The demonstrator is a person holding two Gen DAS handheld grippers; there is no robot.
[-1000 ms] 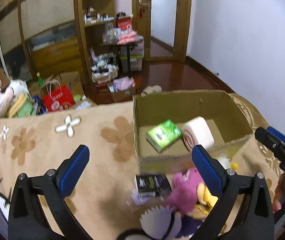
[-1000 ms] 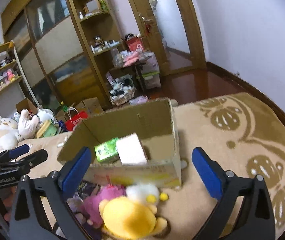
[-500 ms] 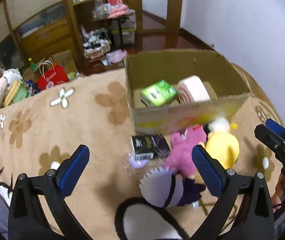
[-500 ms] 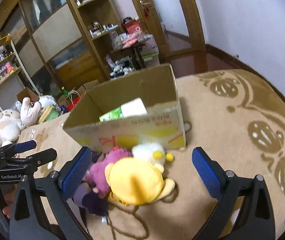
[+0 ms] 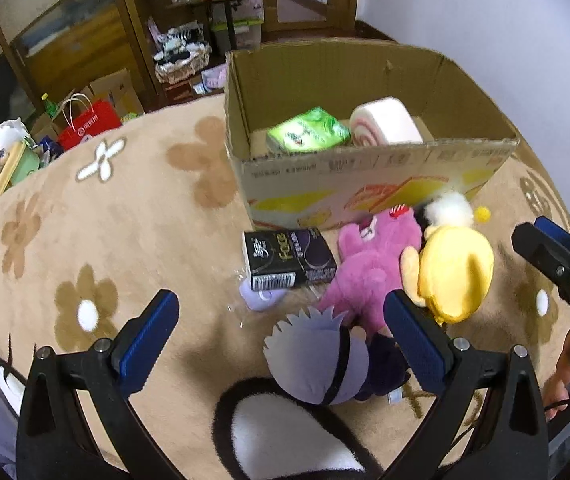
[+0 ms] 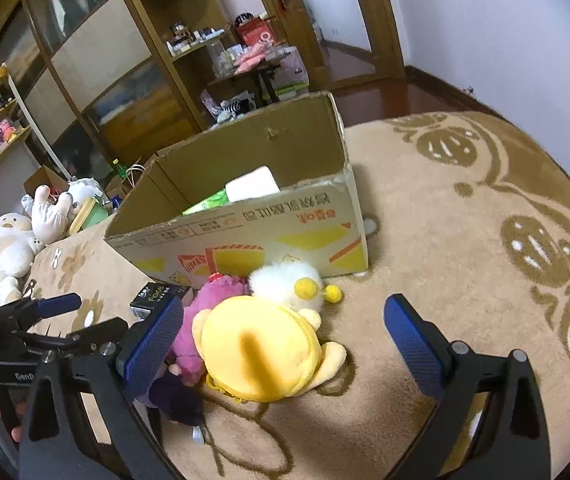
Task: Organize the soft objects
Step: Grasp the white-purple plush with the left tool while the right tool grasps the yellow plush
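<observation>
- Cardboard box stands open-topped on the beige rug; inside lie a green pack and a pink-and-white roll, side by side
- Just in front of the box the soft toys cluster: a pink plush, a yellow plush with a white fluffy head, and a pale purple doll; the pink and yellow ones touch
- Black pack lies left of the pink plush, its near edge over a small lilac thing
- Left gripper is spread wide and grips nothing; the purple doll sits between its blue pads, below them in the left view
- Right gripper is likewise wide apart and empty; the yellow plush lies between its fingers, whether touching I cannot tell
- Beyond the rug: a red bag, white plush toys, wooden shelves
</observation>
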